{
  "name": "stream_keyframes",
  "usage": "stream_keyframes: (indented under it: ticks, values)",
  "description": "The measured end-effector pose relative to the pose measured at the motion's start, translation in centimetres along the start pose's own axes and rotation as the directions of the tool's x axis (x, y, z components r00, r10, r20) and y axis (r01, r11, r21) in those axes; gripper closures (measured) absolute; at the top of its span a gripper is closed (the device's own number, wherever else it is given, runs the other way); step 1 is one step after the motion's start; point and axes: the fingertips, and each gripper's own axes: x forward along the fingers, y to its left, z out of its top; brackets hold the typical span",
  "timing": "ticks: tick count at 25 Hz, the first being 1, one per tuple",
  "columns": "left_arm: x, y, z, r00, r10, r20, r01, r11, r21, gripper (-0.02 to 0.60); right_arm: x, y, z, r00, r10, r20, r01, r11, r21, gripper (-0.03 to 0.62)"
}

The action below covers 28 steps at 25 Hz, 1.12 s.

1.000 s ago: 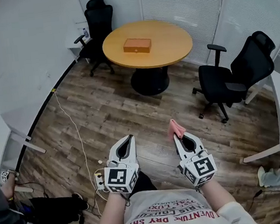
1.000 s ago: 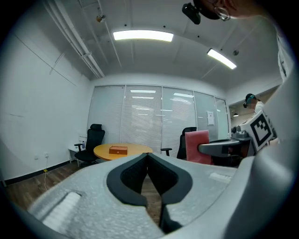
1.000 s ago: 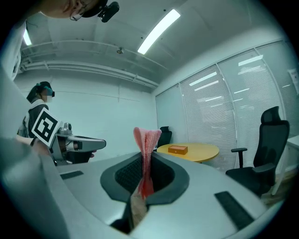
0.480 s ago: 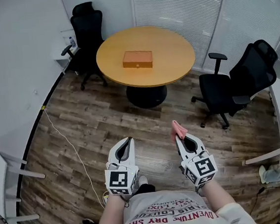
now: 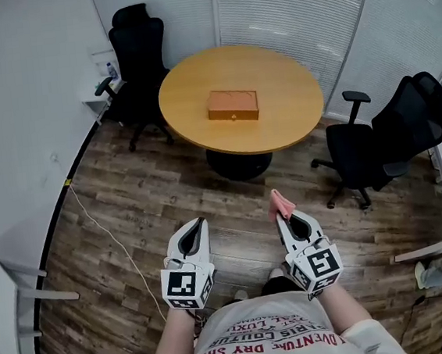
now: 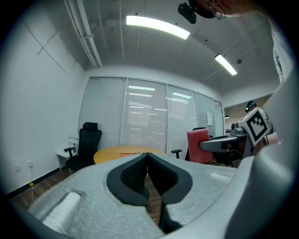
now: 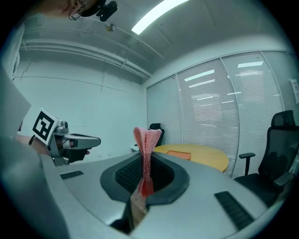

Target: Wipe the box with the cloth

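An orange box (image 5: 233,105) lies flat on the round wooden table (image 5: 292,110) across the room, far ahead of both grippers; it also shows as the box (image 7: 179,152) in the right gripper view. My right gripper (image 5: 281,213) is shut on a pink cloth (image 5: 279,203), which sticks up from between its jaws as a folded strip (image 7: 147,140). My left gripper (image 5: 197,226) is shut with nothing in it, jaws pressed together (image 6: 147,158). Both grippers are held low in front of the person's body, over the floor.
Black office chairs stand around the table: one (image 5: 136,55) at the back left, two (image 5: 390,143) at the right. A white cable (image 5: 109,231) runs over the wooden floor at left. White desk legs (image 5: 28,283) stand at the left edge. Blinds cover the glass wall behind.
The view has moved forward and rightward: the table and box sit lower and closer in the frame. Both grippers keep their pose, the right still holding the cloth.
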Motion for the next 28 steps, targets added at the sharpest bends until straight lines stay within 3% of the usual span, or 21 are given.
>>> stream_keyframes:
  ticks: [9,13,17,21,26,28]
  values:
    - [8.8,4.3,-1.4,1.0,0.012,-0.019,-0.012,1.0,0.001,0.572,9.6,-5.0,-1.0,1.0,0.012,-0.001,-0.012,1.0,0.017,0.565]
    - [15.2,6.8,-1.3,0.998,0.041,-0.047,-0.039,0.999,0.036,0.572,15.6,-8.9,-0.4,0.999,0.033,0.0,-0.033,0.999,0.023,0.565]
    - [22.6,9.9,0.5,0.997,0.069,-0.043,-0.069,0.998,0.003,0.572,22.5,-13.5,1.2,0.998,0.065,-0.013,-0.065,0.998,0.024,0.565]
    - [30.1,11.7,1.9,0.991,0.121,-0.055,-0.117,0.991,0.066,0.572,28.5,-19.2,2.2,0.996,0.088,-0.023,-0.088,0.996,-0.001,0.565]
    - [37.4,13.9,1.8,0.987,0.142,-0.076,-0.141,0.99,0.015,0.572,34.5,-24.4,2.2,0.993,0.104,-0.053,-0.102,0.994,0.033,0.565]
    - [39.8,14.8,1.9,0.985,0.147,-0.086,-0.146,0.989,0.027,0.572,36.7,-25.7,2.1,0.991,0.117,-0.069,-0.115,0.993,0.035,0.565]
